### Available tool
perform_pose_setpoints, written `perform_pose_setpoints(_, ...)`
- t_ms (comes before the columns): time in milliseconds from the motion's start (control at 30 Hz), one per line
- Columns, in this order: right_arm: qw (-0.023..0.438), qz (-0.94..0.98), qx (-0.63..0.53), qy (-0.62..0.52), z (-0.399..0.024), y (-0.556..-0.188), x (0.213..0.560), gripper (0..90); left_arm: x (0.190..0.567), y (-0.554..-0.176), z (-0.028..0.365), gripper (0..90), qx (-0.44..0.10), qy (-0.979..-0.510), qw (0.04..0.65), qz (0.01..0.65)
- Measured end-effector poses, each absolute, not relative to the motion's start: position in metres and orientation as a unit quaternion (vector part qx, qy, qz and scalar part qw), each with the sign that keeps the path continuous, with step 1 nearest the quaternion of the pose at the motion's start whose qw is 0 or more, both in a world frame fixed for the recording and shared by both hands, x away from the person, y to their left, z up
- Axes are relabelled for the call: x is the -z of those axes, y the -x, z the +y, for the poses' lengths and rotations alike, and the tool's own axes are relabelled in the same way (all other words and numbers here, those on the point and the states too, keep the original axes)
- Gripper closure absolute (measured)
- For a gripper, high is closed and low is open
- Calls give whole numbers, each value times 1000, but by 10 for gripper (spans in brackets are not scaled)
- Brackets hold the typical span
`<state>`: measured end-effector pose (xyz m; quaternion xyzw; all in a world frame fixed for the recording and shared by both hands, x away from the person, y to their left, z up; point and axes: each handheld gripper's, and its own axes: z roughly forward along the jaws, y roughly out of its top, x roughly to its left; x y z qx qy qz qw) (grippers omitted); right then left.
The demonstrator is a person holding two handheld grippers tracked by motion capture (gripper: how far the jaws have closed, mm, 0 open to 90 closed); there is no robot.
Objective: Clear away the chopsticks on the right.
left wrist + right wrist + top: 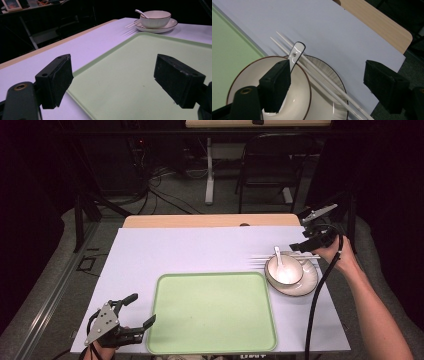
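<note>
Chopsticks: white pair, right of centre in the high view, lying across the back rim of the plate, long axis roughly horizontal in frame, free ends sticking out left over the white table cover. Bowl seated on that plate, holding a white spoon with handle leaning up-left. Right gripper just above the chopsticks and bowl rim, jaws apart, nothing clamped. Left gripper at lower left, jaws wide, empty, at the left edge of the empty green tray. No readable writing anywhere.
</note>
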<state>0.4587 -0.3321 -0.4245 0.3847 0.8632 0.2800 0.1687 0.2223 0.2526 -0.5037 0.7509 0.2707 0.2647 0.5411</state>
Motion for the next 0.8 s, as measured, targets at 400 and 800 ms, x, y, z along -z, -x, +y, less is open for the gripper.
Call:
perform_pose_setpoints(400, 134, 887, -219, -383, -333, -494, 452, 527, 504, -222, 253, 154, -264, -750, 542, 272)
perform_pose_setpoints(800, 86, 904, -186, -374, -338, -507, 476, 639, 504, -222, 253, 154, -264, -750, 542, 272)
